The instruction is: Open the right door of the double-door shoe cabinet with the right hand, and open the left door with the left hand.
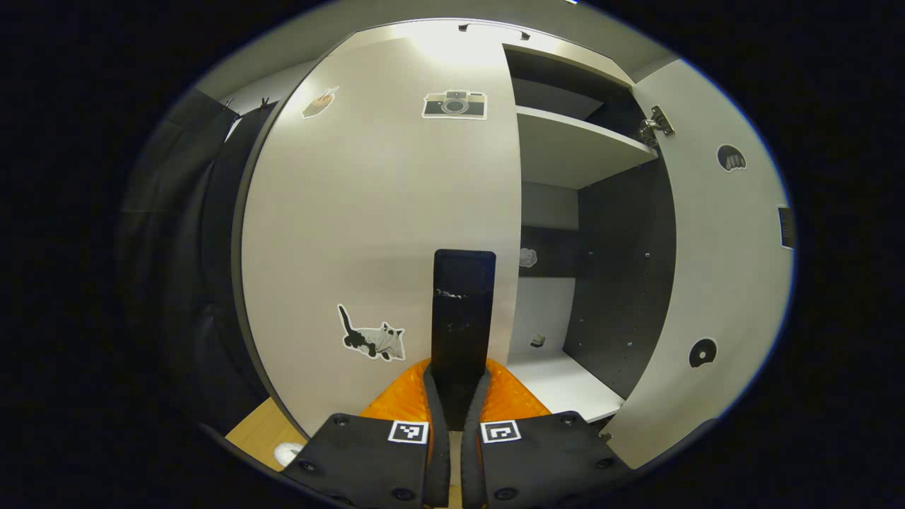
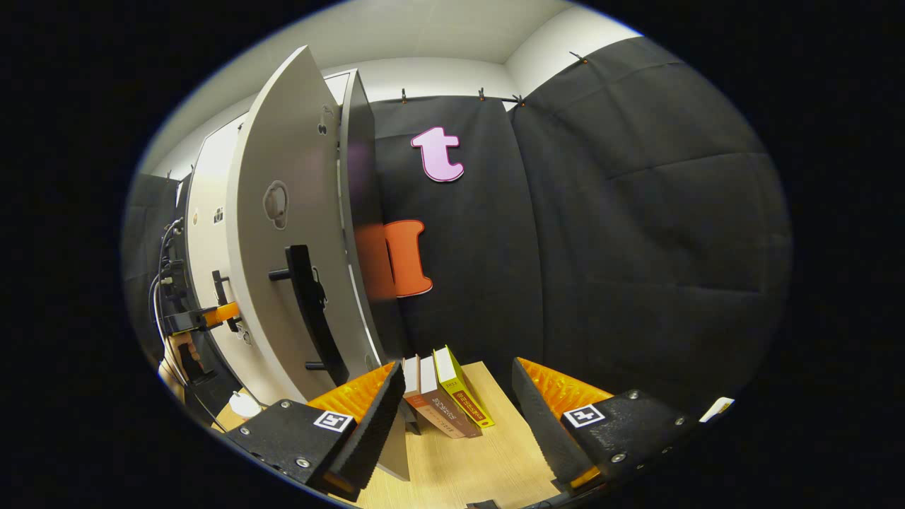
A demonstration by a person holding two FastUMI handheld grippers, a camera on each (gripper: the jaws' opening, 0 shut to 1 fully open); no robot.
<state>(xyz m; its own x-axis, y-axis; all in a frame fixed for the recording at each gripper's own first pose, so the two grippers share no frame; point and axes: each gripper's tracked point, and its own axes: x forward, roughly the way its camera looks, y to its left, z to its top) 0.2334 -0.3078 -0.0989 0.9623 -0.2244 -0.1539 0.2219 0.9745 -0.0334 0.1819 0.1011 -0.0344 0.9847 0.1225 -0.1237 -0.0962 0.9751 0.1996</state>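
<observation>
Between the fingers of the left claw [image 1: 456,417], the black handle [image 1: 463,311] of the left door [image 1: 382,212] is pinched, the fingers being closed against its two sides near its lower end so that a pull can be carried straight to the door. That door is seen lying flat across the cabinet front, judged not yet opened. Beside it, the right door [image 1: 714,268] is swung wide on its hinge [image 1: 654,127], so that the shelf [image 1: 573,145] and the dark inner wall are laid bare. From the right gripper view, the right claw [image 2: 452,417] is held spread wide and empty, apart from the right door's handle [image 2: 311,311], which suggests its share is done. A few books [image 2: 442,396] are stood on the counter [image 2: 481,466] just beyond it.
</observation>
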